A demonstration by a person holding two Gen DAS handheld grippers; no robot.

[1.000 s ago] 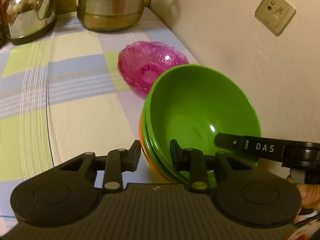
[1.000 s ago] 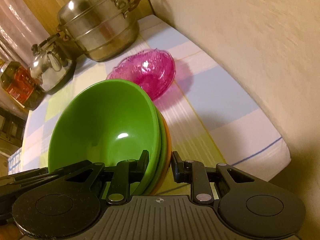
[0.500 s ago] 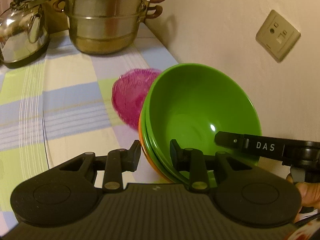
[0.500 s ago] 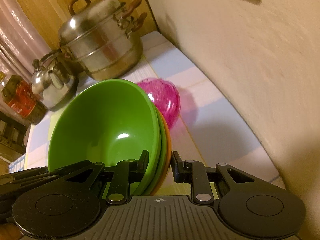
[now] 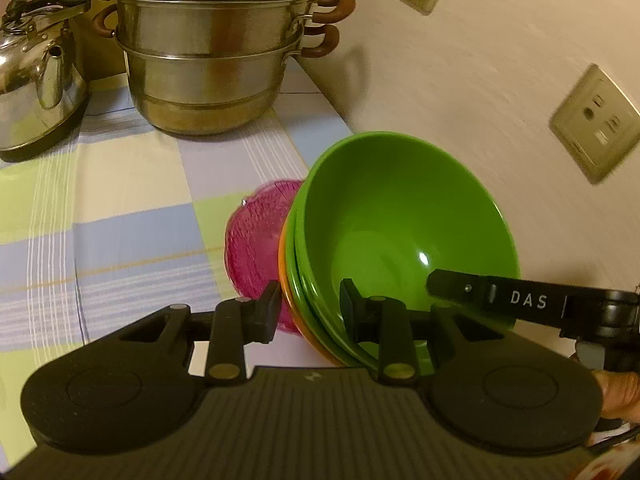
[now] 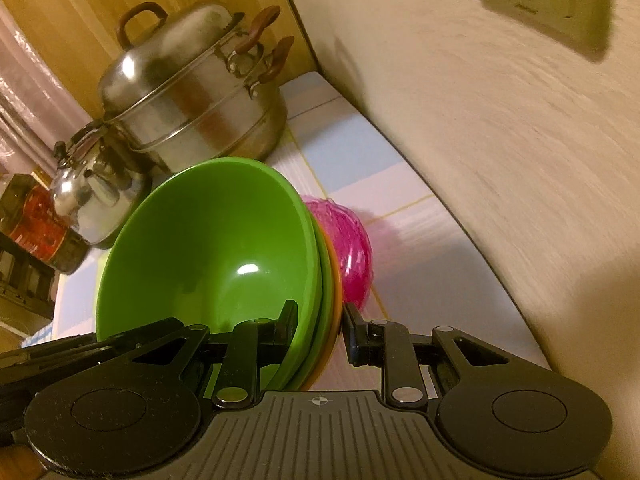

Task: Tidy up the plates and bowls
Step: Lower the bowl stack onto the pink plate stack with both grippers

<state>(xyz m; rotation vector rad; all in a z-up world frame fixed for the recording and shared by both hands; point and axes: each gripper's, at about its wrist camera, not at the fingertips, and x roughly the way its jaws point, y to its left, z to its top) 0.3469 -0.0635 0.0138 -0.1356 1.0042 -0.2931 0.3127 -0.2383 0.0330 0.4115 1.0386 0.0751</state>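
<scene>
Along the cream wall point(image 5: 460, 92), with its socket plates point(image 5: 594, 122), runs a counter under a checked cloth point(image 5: 120, 184) of pale green, blue and cream squares. At its far end stands a tall stainless steamer pot point(image 5: 212, 52) with brown handles, and just beside that a shiny steel kettle point(image 5: 36, 80). From the right-hand side, a dark tin with a red label point(image 6: 36, 226) shows past the kettle.

Nearer, held above the cloth, is a nested stack of bowls point(image 5: 400, 232): two green ones inside an orange one, of which only a thin orange rim point(image 6: 336, 292) shows. The stack is tilted, its mouth turned toward the cameras. The left gripper point(image 5: 308, 312) is clamped on the stack's left rim, one finger on the orange outside and the other inside the top green bowl. The right gripper point(image 6: 320, 328) pinches the opposite rim the same way, jaws only narrowly apart with the three bowl walls between them. Its arm, lettered DAS, crosses the left camera's view, and a bit of the person's hand point(image 5: 618, 392) shows below it.

Under and behind the stack, a pink ribbed glass bowl point(image 5: 256, 248) sits on the cloth, half hidden by the orange rim.
</scene>
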